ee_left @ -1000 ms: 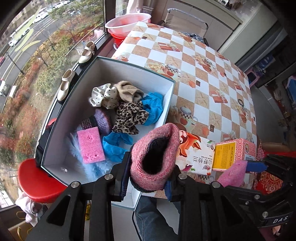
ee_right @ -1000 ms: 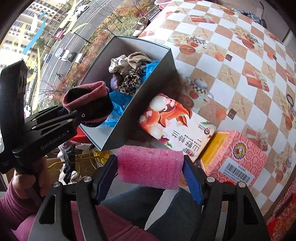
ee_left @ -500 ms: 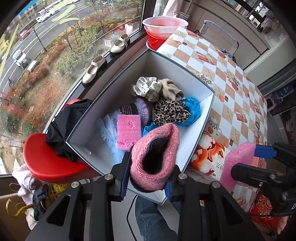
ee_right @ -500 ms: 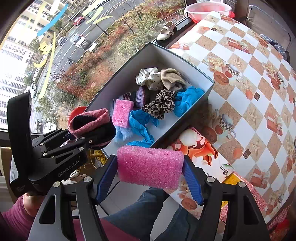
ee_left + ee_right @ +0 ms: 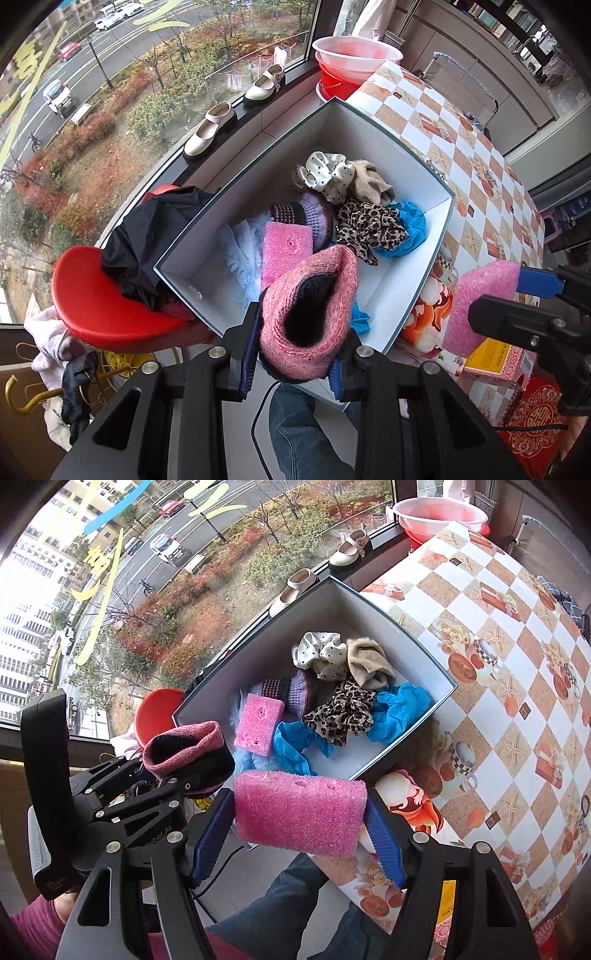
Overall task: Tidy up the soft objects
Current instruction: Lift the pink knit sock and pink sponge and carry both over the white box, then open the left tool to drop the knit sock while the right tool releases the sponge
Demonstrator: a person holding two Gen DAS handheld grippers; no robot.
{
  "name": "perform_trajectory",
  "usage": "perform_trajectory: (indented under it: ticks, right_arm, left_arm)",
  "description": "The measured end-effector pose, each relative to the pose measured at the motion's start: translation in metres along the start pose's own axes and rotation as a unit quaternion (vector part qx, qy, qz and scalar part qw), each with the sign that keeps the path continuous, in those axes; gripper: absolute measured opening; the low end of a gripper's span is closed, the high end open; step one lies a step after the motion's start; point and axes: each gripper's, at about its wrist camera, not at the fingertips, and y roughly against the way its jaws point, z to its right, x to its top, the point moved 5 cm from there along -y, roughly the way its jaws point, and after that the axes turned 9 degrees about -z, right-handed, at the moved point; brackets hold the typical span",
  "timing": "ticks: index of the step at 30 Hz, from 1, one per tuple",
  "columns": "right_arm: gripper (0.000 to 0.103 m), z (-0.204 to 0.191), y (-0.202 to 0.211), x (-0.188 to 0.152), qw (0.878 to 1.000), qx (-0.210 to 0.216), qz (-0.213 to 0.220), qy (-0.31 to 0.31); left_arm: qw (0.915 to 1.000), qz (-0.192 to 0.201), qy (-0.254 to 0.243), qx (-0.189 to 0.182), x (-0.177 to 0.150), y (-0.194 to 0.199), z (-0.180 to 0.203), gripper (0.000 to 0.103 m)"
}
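My left gripper [image 5: 291,354] is shut on a pink knitted sock with a black lining [image 5: 310,310], held over the near corner of the white box [image 5: 417,291]. The same sock [image 5: 184,747] shows at the left of the right wrist view. My right gripper [image 5: 301,834] is shut on a pink sponge [image 5: 299,812], held just off the box's near edge; this sponge [image 5: 476,302] appears at the right in the left wrist view. Inside the box lie another pink sponge [image 5: 284,247], a leopard scrunchie [image 5: 369,229], blue cloth [image 5: 410,229], a dotted scrunchie [image 5: 325,175] and a beige sock [image 5: 369,182].
The box sits at the corner of a checked tablecloth [image 5: 517,635], next to a printed carton [image 5: 410,805] and a pink carton [image 5: 495,358]. A red stool [image 5: 96,306] with black cloth [image 5: 147,236] stands left. Shoes [image 5: 210,129] line the sill; basins [image 5: 354,55] stand beyond.
Both grippers have shifted left towards the box with their loads still held. The sock now hangs over the box's near corner, and the sponge has come up to the box's near edge.
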Motion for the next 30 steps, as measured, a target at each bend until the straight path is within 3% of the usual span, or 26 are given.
perform_trajectory:
  ticks: [30]
  right_arm:
    - [0.071, -0.003, -0.007, 0.023, 1.0, -0.015, -0.003, 0.006]
  left_arm:
    - [0.9999, -0.001, -0.009, 0.006, 0.006, -0.008, 0.003, 0.034]
